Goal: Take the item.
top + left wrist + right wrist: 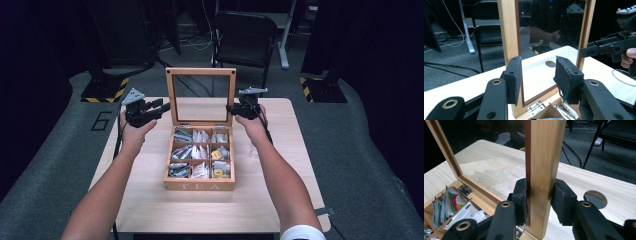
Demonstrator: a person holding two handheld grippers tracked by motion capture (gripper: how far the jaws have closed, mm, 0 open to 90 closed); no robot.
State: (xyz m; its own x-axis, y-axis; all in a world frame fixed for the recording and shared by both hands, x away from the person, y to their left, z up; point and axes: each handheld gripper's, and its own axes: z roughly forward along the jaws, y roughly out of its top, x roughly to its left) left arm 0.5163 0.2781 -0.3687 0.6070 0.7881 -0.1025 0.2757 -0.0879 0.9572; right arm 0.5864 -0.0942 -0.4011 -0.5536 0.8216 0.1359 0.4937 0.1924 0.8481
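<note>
A wooden tea box (200, 186) stands open mid-table, its compartments packed with tea bags (199, 151). Its glass lid (201, 71) stands upright at the back. My right gripper (539, 190) is shut on the lid's right frame post (544, 157), one pad on each face; it also appears at the lid's right edge (231, 109). My left gripper (537, 72) is open at the lid's left post (507, 30), which rises just beyond the left pad (514, 80); only glass shows through the gap. From above, its tips (165, 106) meet the lid's left edge.
The light wood table (150, 200) has a round hole (595, 198) behind the box. A black folding chair (245, 35) stands beyond the far edge. A cable loop (621, 77) lies on the table under the right hand.
</note>
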